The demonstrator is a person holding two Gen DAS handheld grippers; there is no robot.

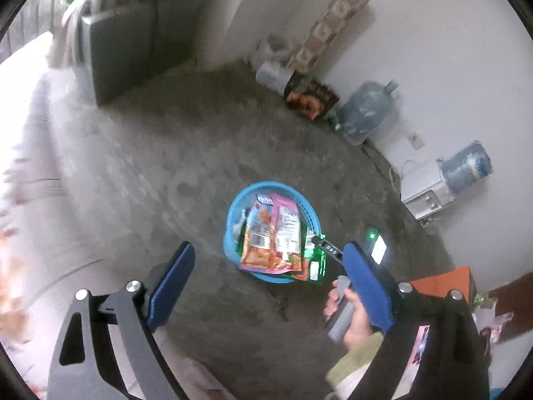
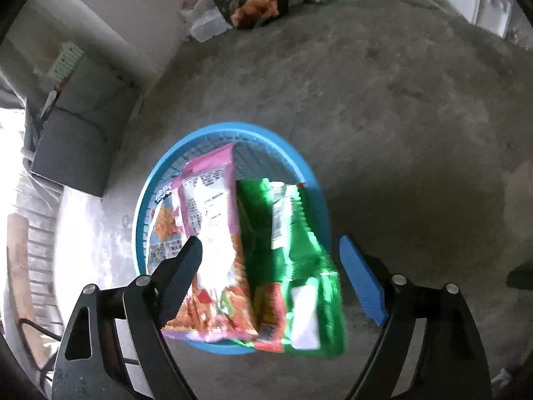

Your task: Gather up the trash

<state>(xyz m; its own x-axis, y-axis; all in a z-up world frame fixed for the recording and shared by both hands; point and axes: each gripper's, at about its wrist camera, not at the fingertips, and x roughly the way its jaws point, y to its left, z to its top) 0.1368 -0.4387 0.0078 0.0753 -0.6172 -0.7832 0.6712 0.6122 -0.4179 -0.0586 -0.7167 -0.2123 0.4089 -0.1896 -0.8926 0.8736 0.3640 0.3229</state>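
Observation:
A blue plastic basket [image 1: 237, 200] [image 2: 213, 133] stands on the concrete floor. It holds a pink and orange snack bag [image 1: 271, 233] [image 2: 210, 220], a green snack bag [image 2: 299, 266] [image 1: 314, 260] and other wrappers. The bags stick out over the near rim. My left gripper [image 1: 269, 260] is open and empty, high above the basket. My right gripper [image 2: 269, 250] is open just above the bags and holds nothing; the green bag looks blurred. In the left wrist view the right gripper's tip [image 1: 324, 245] shows at the basket's right rim, with the hand [image 1: 353, 320] that holds it.
Along the far wall stand a dark snack box [image 1: 309, 96] [image 2: 253, 0], a clear plastic container [image 1: 273, 73], two large water jugs [image 1: 366, 110] and a white dispenser [image 1: 426, 193]. A grey cabinet [image 1: 123, 53] [image 2: 73, 146] stands at the left. An orange box [image 1: 446, 283] sits at the right.

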